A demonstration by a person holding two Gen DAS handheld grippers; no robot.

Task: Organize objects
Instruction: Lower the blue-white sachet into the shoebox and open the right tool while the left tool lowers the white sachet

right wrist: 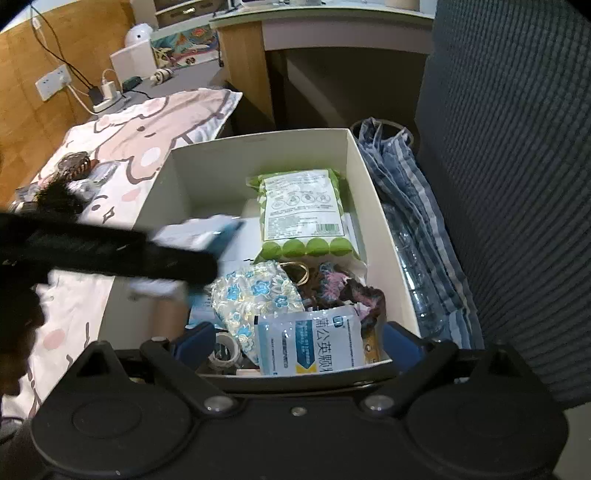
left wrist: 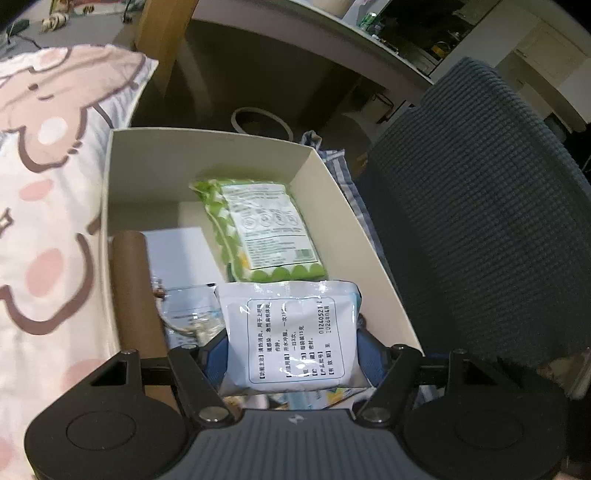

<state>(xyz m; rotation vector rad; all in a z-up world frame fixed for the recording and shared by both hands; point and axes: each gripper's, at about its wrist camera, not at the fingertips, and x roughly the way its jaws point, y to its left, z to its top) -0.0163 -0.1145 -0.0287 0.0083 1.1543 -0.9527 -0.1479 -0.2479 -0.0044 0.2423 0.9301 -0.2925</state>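
Observation:
A white cardboard box point(left wrist: 129, 173) point(right wrist: 207, 166) stands between a bed and a chair. In it lie a green snack packet point(left wrist: 258, 225) point(right wrist: 303, 214), a brown tube point(left wrist: 135, 291), a floral pouch point(right wrist: 255, 295), hair ties point(right wrist: 332, 284) and a white medicine sachet point(right wrist: 310, 343). My left gripper point(left wrist: 291, 350) is shut on another white sachet point(left wrist: 291, 332) and holds it over the box. It also shows blurred in the right wrist view point(right wrist: 207, 236). My right gripper point(right wrist: 299, 347) is open and empty at the box's near edge.
A pink cartoon blanket point(left wrist: 48, 184) point(right wrist: 147, 140) covers the bed on the left, with small items point(right wrist: 74, 173) on it. A dark blue chair point(left wrist: 480, 221) point(right wrist: 517, 166) stands on the right. A plastic bottle in striped cloth point(right wrist: 417, 258) lies beside the box. A desk point(right wrist: 321, 26) stands behind.

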